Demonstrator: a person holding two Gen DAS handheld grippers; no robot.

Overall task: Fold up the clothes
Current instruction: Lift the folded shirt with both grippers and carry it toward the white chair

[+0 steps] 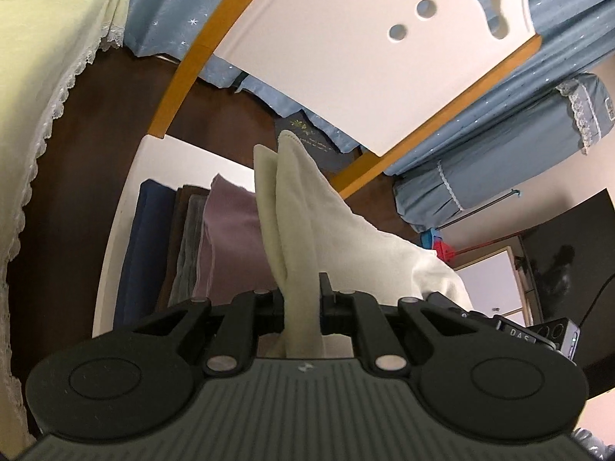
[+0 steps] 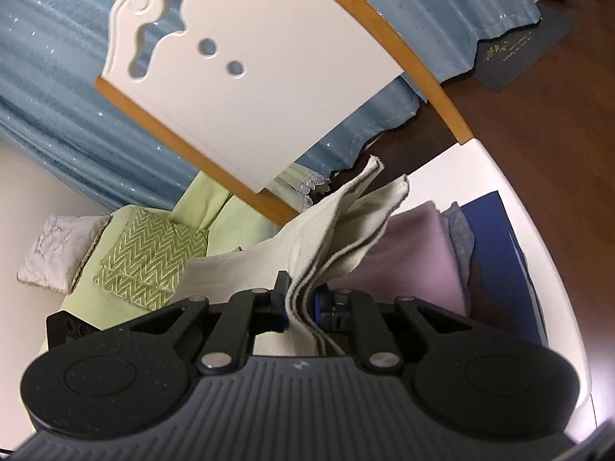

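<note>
left wrist view: cream cloth pinched in left gripper, lifted over the folded stack on the white table. right gripper clamps its layered edge. risk: loose corners flop open or drag the stack, since only the edges are held.

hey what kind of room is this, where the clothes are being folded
Probably a home bedroom or living room: blue star-dotted curtains, a white chair back at a white table, and folded clothes stacked there.

cream cloth, mauve cloth, blue star-speckled curtain
</note>
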